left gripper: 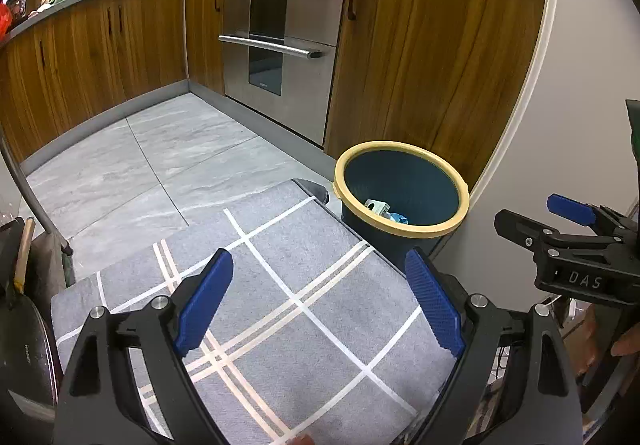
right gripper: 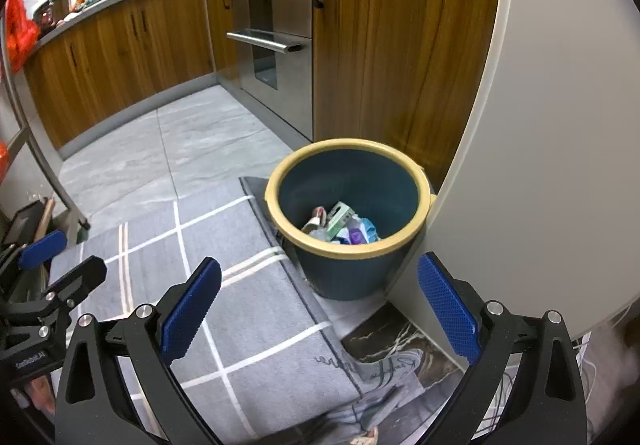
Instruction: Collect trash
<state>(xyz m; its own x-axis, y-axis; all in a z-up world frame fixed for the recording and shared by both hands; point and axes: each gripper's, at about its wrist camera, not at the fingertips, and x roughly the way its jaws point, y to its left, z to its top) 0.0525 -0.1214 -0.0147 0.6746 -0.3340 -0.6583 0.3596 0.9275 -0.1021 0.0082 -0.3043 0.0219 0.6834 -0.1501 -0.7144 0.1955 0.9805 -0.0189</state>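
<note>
A dark blue bin with a yellow rim (right gripper: 348, 245) stands on the floor against a white wall corner, also seen from the left wrist as the bin (left gripper: 402, 233). Crumpled trash (right gripper: 340, 227) lies at its bottom: a green-white carton, purple and blue wrappers; in the left wrist view only a little of that trash (left gripper: 384, 211) shows. My right gripper (right gripper: 320, 305) hovers open in front of the bin, nothing between its blue pads. My left gripper (left gripper: 320, 299) is open and empty above the grey mat. Each gripper shows at the edge of the other's view.
A grey mat with white stripes (left gripper: 280, 305) covers the tiled floor before the bin. Wooden cabinets (left gripper: 420, 45) and a steel oven (left gripper: 280, 37) stand behind. A metal frame leg (right gripper: 48, 173) and dark items sit at the left. Cables lie at the right by the wall.
</note>
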